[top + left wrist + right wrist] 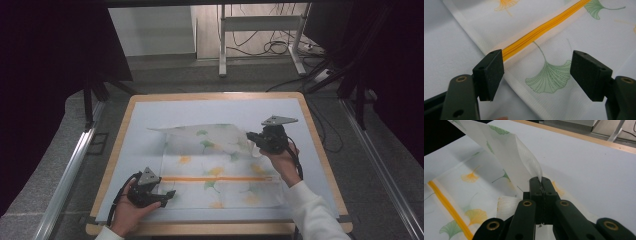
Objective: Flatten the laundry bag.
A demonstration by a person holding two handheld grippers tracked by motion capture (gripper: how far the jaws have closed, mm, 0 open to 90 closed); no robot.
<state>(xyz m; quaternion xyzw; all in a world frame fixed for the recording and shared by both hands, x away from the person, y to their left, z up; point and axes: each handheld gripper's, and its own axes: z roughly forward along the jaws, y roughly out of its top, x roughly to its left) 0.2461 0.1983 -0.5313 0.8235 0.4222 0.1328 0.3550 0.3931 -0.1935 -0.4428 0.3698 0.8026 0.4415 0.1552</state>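
A white mesh bag (220, 170) printed with green and yellow ginkgo leaves lies on the pale mat, an orange zipper (215, 178) running across it. My right gripper (251, 137) is shut on the bag's far right corner and holds that edge lifted and folded over, the fabric (511, 152) rising from between the jaws. My left gripper (169, 195) rests at the bag's near left corner, open. Its jaws straddle the bag's hem (519, 87) just below the zipper's end (524, 42), with nothing pinched.
The mat covers a wooden table (320, 150) whose rim shows on all sides. Bare mat (225, 107) lies beyond the bag. Metal rails (65, 175) run along both sides on the floor, and a desk frame (222, 45) with cables stands behind.
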